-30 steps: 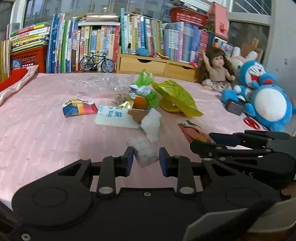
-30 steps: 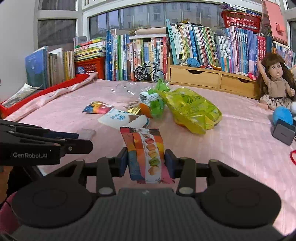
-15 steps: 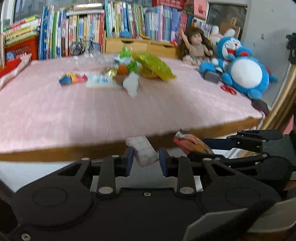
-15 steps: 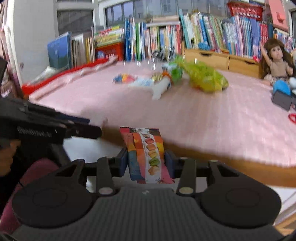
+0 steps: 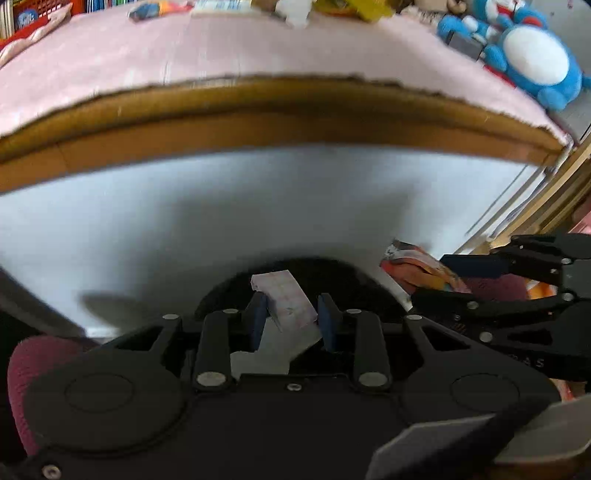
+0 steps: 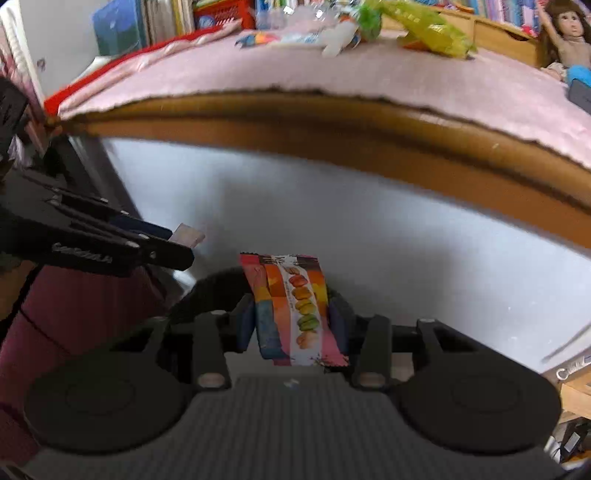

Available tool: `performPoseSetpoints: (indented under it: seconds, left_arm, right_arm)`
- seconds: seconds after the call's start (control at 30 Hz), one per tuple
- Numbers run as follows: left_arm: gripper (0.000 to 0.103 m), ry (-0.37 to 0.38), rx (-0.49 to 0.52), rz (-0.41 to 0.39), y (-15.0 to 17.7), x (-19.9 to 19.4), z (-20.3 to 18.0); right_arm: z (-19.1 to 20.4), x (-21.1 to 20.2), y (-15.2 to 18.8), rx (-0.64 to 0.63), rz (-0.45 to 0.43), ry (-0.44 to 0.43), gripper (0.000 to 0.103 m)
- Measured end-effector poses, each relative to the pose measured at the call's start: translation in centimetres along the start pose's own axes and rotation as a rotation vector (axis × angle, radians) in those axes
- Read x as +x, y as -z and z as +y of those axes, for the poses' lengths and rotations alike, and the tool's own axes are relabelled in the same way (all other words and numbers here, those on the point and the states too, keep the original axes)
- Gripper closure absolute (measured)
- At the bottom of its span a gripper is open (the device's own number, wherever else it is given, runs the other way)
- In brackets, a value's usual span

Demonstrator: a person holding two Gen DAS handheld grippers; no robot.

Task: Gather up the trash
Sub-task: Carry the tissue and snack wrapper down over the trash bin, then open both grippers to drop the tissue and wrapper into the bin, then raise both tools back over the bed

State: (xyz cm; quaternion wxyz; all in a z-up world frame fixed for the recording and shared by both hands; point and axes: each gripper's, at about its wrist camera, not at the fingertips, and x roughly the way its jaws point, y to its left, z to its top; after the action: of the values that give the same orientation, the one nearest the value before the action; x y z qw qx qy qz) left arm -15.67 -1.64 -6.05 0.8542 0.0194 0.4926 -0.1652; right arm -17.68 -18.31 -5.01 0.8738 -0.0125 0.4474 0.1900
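My left gripper is shut on a pale pink checked wrapper, held below the table's front edge. To its right, my right gripper grips a colourful snack wrapper. In the right wrist view, that macaron-print wrapper stands upright between the fingers of the right gripper. The left gripper comes in from the left, and the pale wrapper's tip sticks out of it. A dark round shape lies just under both grippers. I cannot tell what it is.
The brown table edge with its pink cloth arches above me, and a white panel lies below it. More litter stays on the table, including a yellow-green bag. A doll and a blue plush sit far right. Maroon fabric is at my left.
Both grippers have pulled back off the table and dropped below its front edge, each still holding its wrapper. The table top has slid to the top of both views.
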Motion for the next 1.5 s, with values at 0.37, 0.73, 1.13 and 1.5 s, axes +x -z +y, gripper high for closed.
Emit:
performPoseSetpoints:
  seconds: [0.37,0.73,1.13,1.5]
  left_arm:
    - [0.074,-0.034,-0.002,0.116,1.6,2.8,0.5]
    - [0.074,-0.039,0.000,0.143,1.5,3.8,0.3]
    - [0.056,-0.059,0.020,0.111,1.3,3.5,-0.5]
    - [0.047,-0.070,0.044,0.077,0.9,2.6,-0.9]
  right_arm:
    - [1.2,2.2,1.2,-0.035,0.084,-0.008,0.053]
    - [1.4,2.9,1.4,-0.044,0.111,-0.007,0.047]
    - [1.1,3.2,1.1,-0.034,0.109,-0.019,0.032]
    - [1.0,2.6,0.7,-0.029,0.092,-0.013,0.030]
